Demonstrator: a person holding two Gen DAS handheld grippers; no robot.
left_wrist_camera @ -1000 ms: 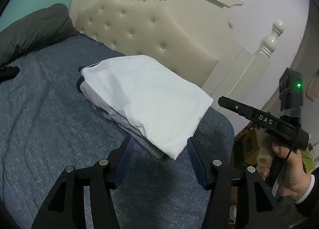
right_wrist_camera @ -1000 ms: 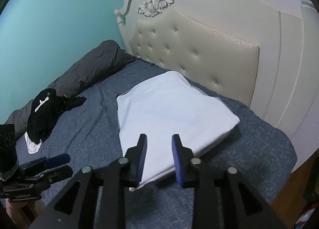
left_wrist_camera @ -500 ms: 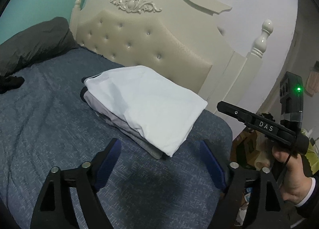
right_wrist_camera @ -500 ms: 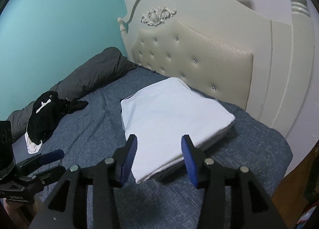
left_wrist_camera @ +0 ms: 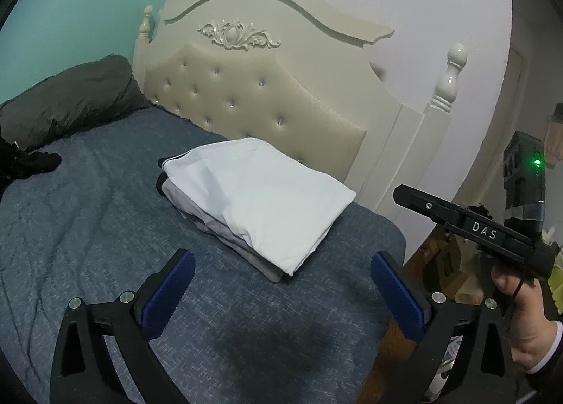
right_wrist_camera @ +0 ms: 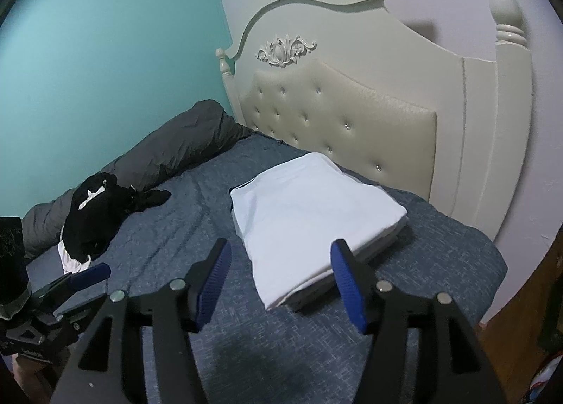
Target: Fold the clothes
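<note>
Folded white cotton garment [left_wrist_camera: 262,198] sits on top of a small stack of folded grey clothes [left_wrist_camera: 225,231], and from my feed that stack rests on the blue-grey woven bedspread [left_wrist_camera: 88,228] near the foot of the cream tufted headboard [left_wrist_camera: 253,101], at the side of the bed closest to the white turned bedpost [left_wrist_camera: 448,78]. My left gripper [left_wrist_camera: 281,295] hangs above the bedspread just short of the stack, its blue-padded fingers [left_wrist_camera: 169,293] spread wide with nothing between them. My right gripper [right_wrist_camera: 281,282] is likewise released, fingers [right_wrist_camera: 346,284] apart, poised over the near edge of the white garment without touching it as far as I can judge. In the left view I see the right gripper's black body marked DAS, held in a hand [left_wrist_camera: 527,323] with a dark sleeve and white cuff, off beyond the bed's corner. Well apart from the stack, a crumpled black garment [right_wrist_camera: 98,217] with a white piece under it lies by the long dark grey rolled duvet [right_wrist_camera: 169,154] along the teal wall [right_wrist_camera: 105,52]
</note>
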